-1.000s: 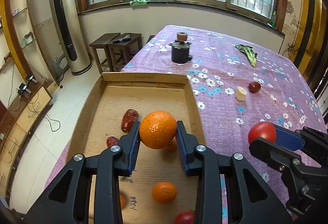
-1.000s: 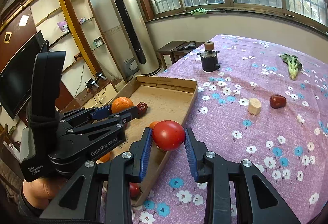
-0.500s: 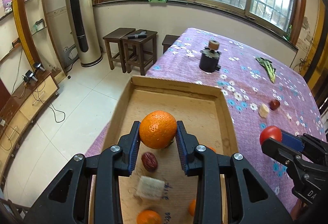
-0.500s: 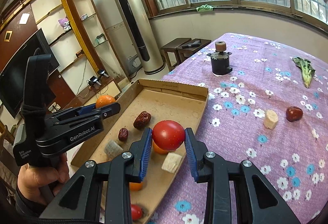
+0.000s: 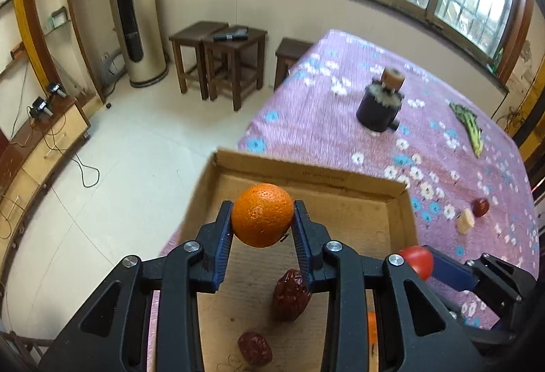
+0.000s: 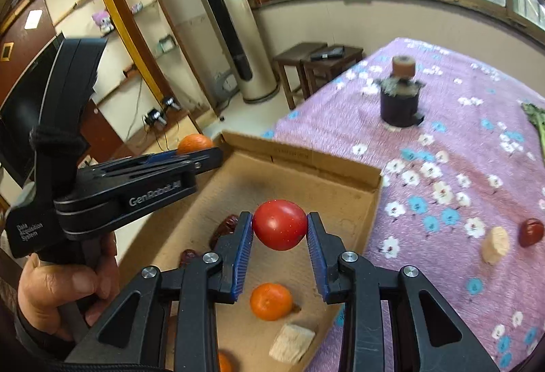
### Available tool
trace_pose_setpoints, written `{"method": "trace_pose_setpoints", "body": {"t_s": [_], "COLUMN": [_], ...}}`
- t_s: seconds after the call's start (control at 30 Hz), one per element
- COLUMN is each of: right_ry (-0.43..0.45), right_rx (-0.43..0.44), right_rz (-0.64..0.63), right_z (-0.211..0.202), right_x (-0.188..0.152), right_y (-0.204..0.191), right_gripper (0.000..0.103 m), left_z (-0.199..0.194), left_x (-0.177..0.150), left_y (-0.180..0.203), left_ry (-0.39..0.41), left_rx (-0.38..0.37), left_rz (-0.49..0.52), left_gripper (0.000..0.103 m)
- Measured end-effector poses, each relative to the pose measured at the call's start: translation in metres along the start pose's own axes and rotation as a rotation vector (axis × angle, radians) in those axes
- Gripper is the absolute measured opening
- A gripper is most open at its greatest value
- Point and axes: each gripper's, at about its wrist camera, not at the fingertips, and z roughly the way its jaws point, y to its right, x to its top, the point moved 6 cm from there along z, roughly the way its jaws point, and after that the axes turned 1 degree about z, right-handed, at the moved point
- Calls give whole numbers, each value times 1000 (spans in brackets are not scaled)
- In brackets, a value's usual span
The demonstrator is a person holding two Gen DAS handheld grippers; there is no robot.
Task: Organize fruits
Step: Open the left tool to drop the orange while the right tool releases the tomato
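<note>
My left gripper (image 5: pixel 263 229) is shut on an orange (image 5: pixel 262 214) and holds it high over the far left part of the cardboard tray (image 5: pixel 306 172). My right gripper (image 6: pixel 280 244) is shut on a red tomato (image 6: pixel 280 224) above the middle of the tray (image 6: pixel 299 156). The right gripper and its tomato (image 5: pixel 416 261) show at the right of the left wrist view. The left gripper with its orange (image 6: pixel 195 143) shows at the left of the right wrist view. In the tray lie red dates (image 5: pixel 291 294), an orange (image 6: pixel 271 300) and a pale chunk (image 6: pixel 292 342).
On the purple flowered cloth (image 6: pixel 453 140) lie a red date (image 6: pixel 530 231) and a pale chunk (image 6: pixel 495 244) right of the tray. A dark pot (image 6: pixel 400 99) stands farther back. A green vegetable (image 5: pixel 470 127) lies at the far right. Stools (image 5: pixel 218 62) stand beyond the table's left edge.
Both grippers have risen and drawn back with their fruit held. The tray and table now look smaller and farther below. The left gripper has shifted toward the tray's far left corner.
</note>
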Motion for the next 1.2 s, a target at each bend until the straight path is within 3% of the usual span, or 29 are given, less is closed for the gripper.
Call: {"method": "trace_pose_setpoints", "body": {"t_s": [0.53,0.6,0.73,0.8,1.07,1.2], "right_ry": [-106,-117,-111,-98,-36,3], "right_rx": [-10,-25,-18,-12,3,4], "right_rz": [-29,-36,-37,-32,-16,8], "right_z": [47,50,45,42,-3,-29], "right_x": [-25,-27,-28,-28,-30,-32], "right_y": [7,9,10,11,16,22], "right_gripper": [34,34,38,47,48,48], "left_z": [43,42,33,26,-6,-24], "left_x": [-19,-19,-20,-21,-23,-24], "left_y": [12,13,13,12,18,36], "left_ry": [-125,-134,-114,-100,-40,-5], "left_rx": [38,55,80,82,77,60], "left_rz": [41,38,46,46,51,74], "left_gripper": [32,39,41,41,41,49]}}
